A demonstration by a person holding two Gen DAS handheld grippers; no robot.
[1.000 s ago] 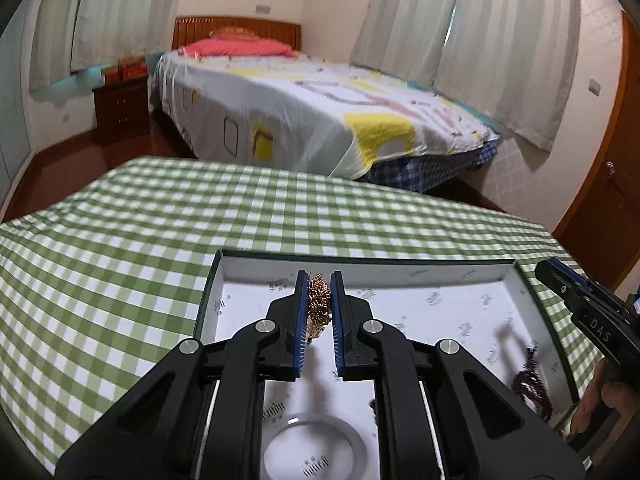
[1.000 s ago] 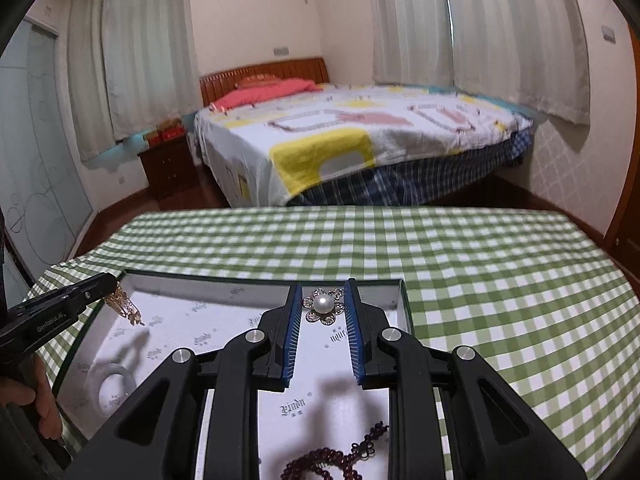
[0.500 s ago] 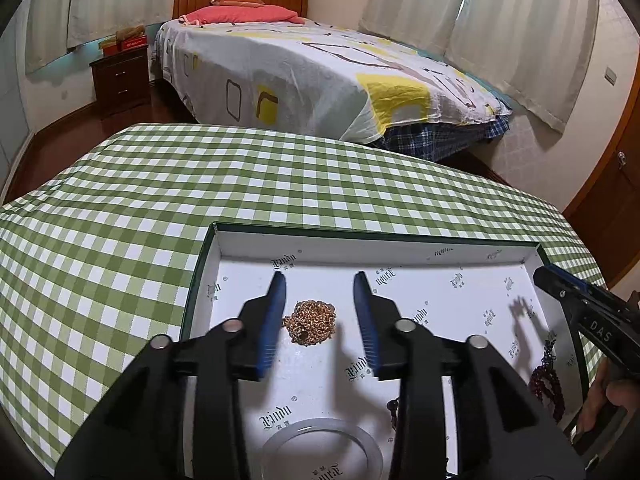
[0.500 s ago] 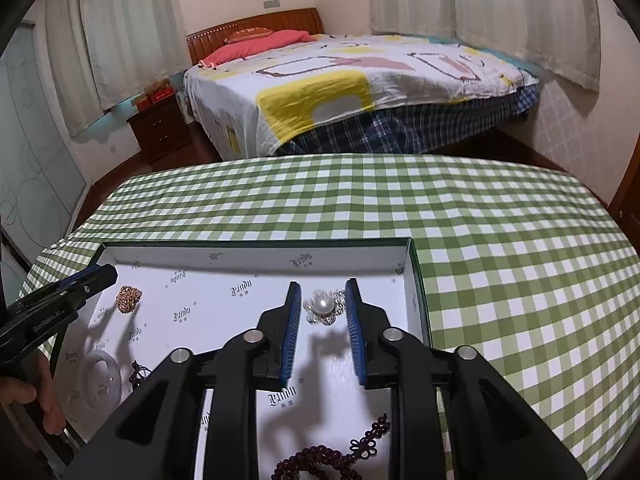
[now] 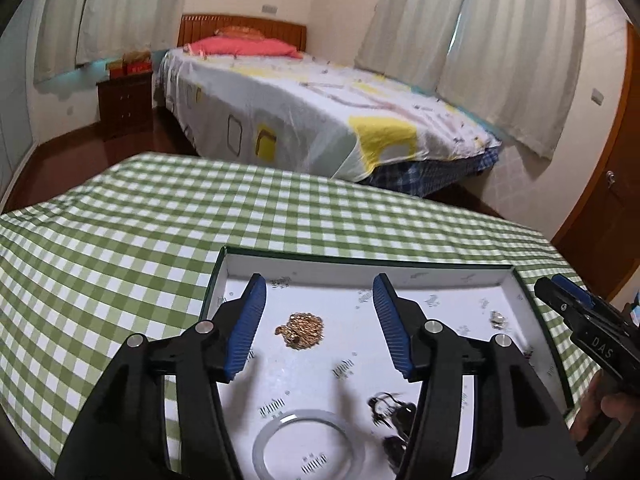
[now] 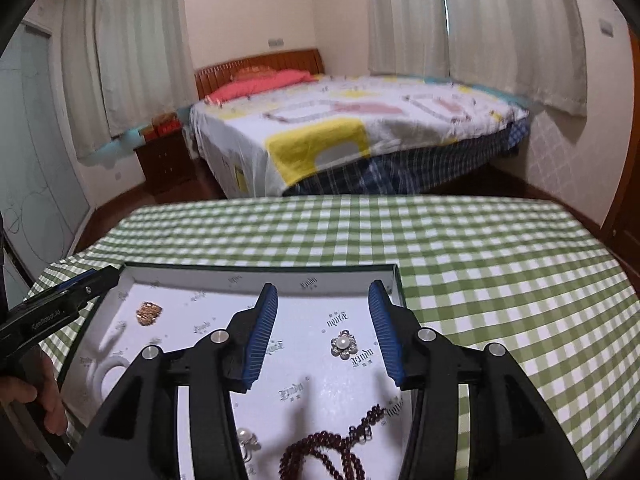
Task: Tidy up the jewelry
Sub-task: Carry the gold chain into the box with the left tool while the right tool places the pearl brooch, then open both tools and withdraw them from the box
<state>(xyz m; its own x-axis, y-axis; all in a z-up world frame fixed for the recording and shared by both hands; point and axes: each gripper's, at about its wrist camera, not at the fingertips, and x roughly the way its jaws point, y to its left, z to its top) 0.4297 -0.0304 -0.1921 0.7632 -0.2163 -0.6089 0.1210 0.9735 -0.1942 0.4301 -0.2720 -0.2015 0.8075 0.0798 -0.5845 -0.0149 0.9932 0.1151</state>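
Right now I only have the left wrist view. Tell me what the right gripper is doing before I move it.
Observer: The right gripper is opening its jaws. The pearl flower brooch lies untouched between them on the tray floor.
Operator: Report what lies nearer that camera.
Observer: A dark red bead string lies on the tray floor, with the gripper body hiding part of it.
Operator: Check my left gripper from that side.
Observer: The left gripper, its jaws opening too, has its tip over the tray's left corner, apart from the gold chain pile.
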